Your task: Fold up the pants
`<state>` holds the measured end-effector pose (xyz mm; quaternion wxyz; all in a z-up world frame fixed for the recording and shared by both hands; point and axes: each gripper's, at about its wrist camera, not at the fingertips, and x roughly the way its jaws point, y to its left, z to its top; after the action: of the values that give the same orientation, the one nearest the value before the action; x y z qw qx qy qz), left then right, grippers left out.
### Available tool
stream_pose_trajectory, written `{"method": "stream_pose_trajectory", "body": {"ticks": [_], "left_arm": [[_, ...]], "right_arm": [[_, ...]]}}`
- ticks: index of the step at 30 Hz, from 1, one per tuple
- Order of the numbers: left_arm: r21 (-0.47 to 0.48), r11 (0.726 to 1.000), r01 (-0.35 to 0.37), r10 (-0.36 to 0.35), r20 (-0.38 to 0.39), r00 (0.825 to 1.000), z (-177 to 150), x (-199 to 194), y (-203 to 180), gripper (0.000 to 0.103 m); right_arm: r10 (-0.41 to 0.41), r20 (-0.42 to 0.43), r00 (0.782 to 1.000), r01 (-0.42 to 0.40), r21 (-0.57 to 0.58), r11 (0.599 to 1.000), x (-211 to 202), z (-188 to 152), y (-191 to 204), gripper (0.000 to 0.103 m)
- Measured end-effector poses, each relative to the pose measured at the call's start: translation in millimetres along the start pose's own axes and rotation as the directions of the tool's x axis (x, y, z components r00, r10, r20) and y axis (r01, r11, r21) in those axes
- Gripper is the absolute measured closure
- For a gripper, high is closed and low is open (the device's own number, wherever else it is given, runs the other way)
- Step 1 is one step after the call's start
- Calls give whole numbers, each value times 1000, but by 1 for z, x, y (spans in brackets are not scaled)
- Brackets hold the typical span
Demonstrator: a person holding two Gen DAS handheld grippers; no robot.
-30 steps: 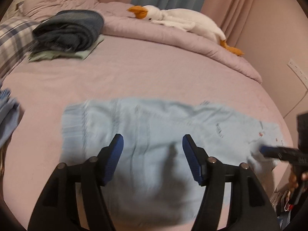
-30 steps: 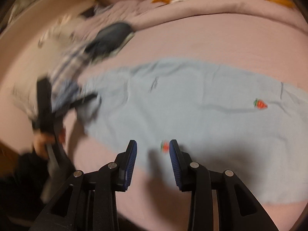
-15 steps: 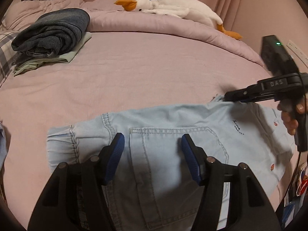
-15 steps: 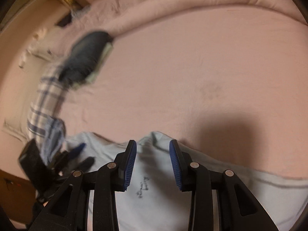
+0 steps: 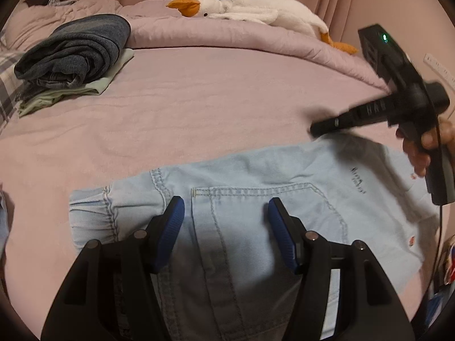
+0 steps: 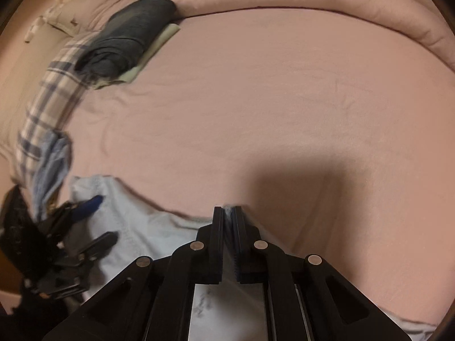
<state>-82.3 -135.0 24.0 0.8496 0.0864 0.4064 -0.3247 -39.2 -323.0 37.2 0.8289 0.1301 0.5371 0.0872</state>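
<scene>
Light-blue pants (image 5: 264, 199) flat on pink bed (image 5: 199, 108), pocket side up, fold barely begun. Right gripper (image 6: 227, 213) pinching pants' far edge; left gripper (image 5: 226, 227) jaws apart over pocket, gripping nothing. Folded jeans (image 5: 76, 48) well apart.

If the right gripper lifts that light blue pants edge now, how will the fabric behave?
The light blue pants lie flat and wrinkled, so they will probably drape limply. The right gripper pinches only one edge; the rest likely drags. The stitched pocket may fold stiffer.
</scene>
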Motion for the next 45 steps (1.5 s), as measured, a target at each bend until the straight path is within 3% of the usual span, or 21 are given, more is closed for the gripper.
{"method": "stream_pose_trajectory", "body": {"ticks": [3, 5, 7, 10, 13, 17, 20, 23, 28, 30, 32, 34, 38, 40, 45], "left_arm": [[0, 1000, -1, 1, 3, 1000, 0, 0, 0, 42], [-2, 1000, 2, -2, 4, 1000, 0, 0, 1, 42], [4, 1000, -6, 6, 4, 1000, 0, 0, 1, 42], [11, 1000, -12, 12, 5, 1000, -1, -1, 0, 42], [26, 999, -39, 39, -23, 999, -1, -8, -6, 42], [90, 994, -55, 60, -57, 997, -14, -22, -17, 42], [168, 983, -69, 81, -63, 995, -35, -37, -18, 42], [255, 962, -97, 108, -28, 994, -57, -52, -20, 42], [176, 978, -111, 122, -55, 991, -59, -68, -14, 43], [117, 990, -73, 77, -34, 996, -53, -74, -23, 42], [76, 996, 41, -41, -5, 999, -46, -76, -43, 41], [103, 990, 91, -92, 2, 996, -43, -71, -67, 41], [208, 976, 71, -53, -89, 995, -55, -32, -104, 40], [215, 974, 72, -57, -74, 996, -61, -28, -101, 39], [183, 980, 74, -60, -80, 995, -61, -32, -88, 39]], "right_arm": [[-10, 77, 997, 1, 124, 992, -6, 1, -20, 96], [21, 130, 991, -44, 177, 983, -20, -3, -28, 96], [-1, 218, 976, -31, 143, 989, -53, -17, -24, 96], [-57, 281, 958, 27, 108, 994, -87, -46, -15, 92], [-107, 259, 960, 86, 91, 992, -99, -86, -12, 81], [-171, 193, 966, 172, 11, 985, -92, -142, -2, 81], [-222, 128, 967, 227, -26, 974, -74, -165, 9, 81], [-296, 173, 939, 317, -106, 943, -73, -189, 28, 80], [-256, 151, 955, 273, -107, 956, -92, -210, 22, 80], [-254, 155, 955, 267, -64, 962, -100, -210, 16, 80], [-239, 203, 950, 250, -29, 968, -107, -209, 15, 80], [-199, 261, 945, 208, -5, 978, -112, -207, 19, 80], [-182, 269, 946, 186, 10, 982, -94, -188, 25, 80], [-179, 252, 951, 180, 22, 983, -85, -188, 21, 80], [-187, 276, 943, 141, 177, 974, -108, -212, -43, 81]]}}
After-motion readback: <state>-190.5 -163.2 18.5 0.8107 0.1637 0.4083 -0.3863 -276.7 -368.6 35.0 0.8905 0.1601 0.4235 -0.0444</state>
